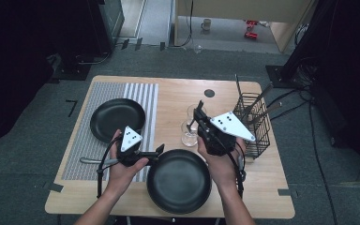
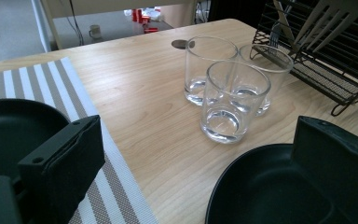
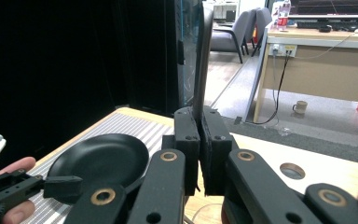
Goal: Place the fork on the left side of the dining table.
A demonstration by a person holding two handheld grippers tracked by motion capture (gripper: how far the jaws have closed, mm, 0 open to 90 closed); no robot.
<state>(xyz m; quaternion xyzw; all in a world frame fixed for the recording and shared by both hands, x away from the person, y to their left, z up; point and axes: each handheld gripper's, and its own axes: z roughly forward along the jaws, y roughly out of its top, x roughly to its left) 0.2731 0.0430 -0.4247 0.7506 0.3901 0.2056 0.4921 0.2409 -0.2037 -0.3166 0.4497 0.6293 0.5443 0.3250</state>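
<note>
My right gripper (image 1: 198,115) (image 3: 199,122) is shut on a thin dark utensil (image 3: 201,56), which stands upright out of its jaws over the table's middle. Its lower end is hidden. My left gripper (image 1: 155,153) (image 2: 196,172) is open and holds nothing; one jaw hangs over the striped placemat (image 2: 116,196), the other over the near black plate (image 1: 179,182) (image 2: 261,186). Three clear glasses (image 2: 233,100) (image 1: 190,133) stand close together just beyond the left gripper's jaws. A second black plate (image 1: 117,119) (image 3: 102,158) lies on the placemat (image 1: 146,96) at the left.
A black wire basket (image 1: 253,123) (image 2: 326,70) with several utensils stands at the table's right side, behind the glasses. A silver utensil (image 1: 90,161) lies on the placemat beside the left hand. A round cable hole (image 1: 209,93) sits near the far edge.
</note>
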